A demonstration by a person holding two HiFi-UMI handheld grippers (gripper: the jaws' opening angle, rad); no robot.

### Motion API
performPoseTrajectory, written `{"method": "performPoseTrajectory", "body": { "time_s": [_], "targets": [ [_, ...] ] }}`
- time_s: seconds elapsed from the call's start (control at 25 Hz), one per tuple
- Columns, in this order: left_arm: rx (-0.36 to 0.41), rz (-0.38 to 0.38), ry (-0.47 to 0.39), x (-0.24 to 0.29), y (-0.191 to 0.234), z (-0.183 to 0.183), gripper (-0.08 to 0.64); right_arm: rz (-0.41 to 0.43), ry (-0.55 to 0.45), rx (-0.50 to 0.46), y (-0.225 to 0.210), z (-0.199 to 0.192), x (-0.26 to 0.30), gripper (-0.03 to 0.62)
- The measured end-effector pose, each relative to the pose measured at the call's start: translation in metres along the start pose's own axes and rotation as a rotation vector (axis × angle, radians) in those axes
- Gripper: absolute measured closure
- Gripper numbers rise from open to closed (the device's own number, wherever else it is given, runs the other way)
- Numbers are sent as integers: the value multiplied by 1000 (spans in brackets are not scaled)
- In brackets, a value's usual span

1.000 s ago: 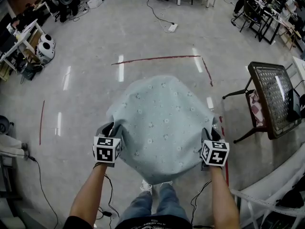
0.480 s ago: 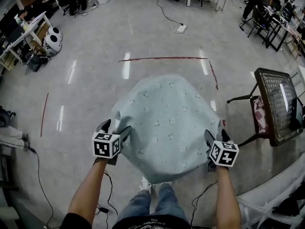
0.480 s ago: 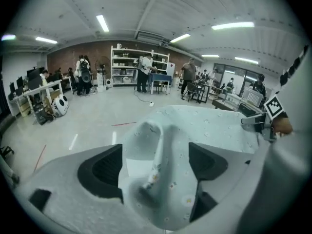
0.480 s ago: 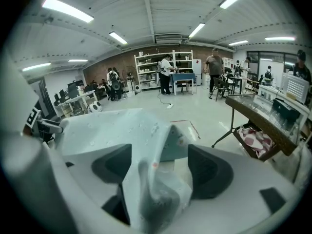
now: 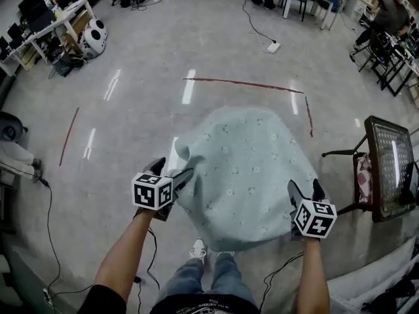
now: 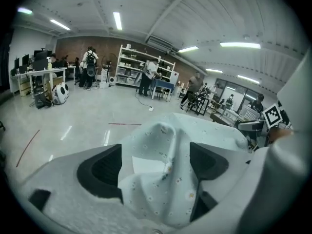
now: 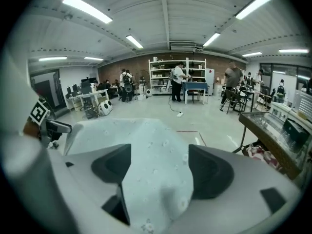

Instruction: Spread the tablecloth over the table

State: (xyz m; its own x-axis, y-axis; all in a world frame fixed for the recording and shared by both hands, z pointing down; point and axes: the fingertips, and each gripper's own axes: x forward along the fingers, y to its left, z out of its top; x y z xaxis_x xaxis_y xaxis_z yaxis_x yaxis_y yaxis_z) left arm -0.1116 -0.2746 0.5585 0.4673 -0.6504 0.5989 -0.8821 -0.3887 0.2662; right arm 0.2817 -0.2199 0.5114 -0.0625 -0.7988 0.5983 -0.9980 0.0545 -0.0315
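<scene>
Releasing the hem: both sets of jaws have just been opening and now stand wide apart. The left gripper (image 5: 171,170) has a rumpled fold of the tablecloth (image 5: 245,175) lying loose between its jaws, with neither pad pressing on it. The right gripper (image 5: 306,188) is the same, with a smoother run of cloth passing between its jaws and not clamped. Ahead of both sets of jaws the cloth drapes in a dome over the bench, which is wholly hidden under it. Below the jaws the near hem hangs toward the floor (image 5: 131,129). My read is that the spreading is essentially done, since the cloth covers the top on every side I can see. What is left is to back both jaws off the hem without dragging it. I may also need to flatten the puckered corner at the left jaws, where the cloth folds on itself. I can't judge how evenly it hangs on the far side.
</scene>
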Motion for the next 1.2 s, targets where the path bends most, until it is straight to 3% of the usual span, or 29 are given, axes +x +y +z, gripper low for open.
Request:
{"method": "performPoseTrajectory", "body": {
  "time_s": [0.24,0.36,0.48,0.88,1.2],
  "targets": [
    [-37,13,-37,-19,25,9,117,122,-46,-32,68,35,10,224],
    [-63,-30,-43,-18,40,9,117,170,-51,-40,109,44,18,225],
    [-78,-109,-30,-4,59,3,174,193,-52,-54,149,47,30,232],
    [-136,-452,39,33,98,-10,170,224,-36,-79,282,61,61,245],
    [-293,-715,116,68,86,-33,185,191,-28,-99,314,63,75,258]
  ]
}}
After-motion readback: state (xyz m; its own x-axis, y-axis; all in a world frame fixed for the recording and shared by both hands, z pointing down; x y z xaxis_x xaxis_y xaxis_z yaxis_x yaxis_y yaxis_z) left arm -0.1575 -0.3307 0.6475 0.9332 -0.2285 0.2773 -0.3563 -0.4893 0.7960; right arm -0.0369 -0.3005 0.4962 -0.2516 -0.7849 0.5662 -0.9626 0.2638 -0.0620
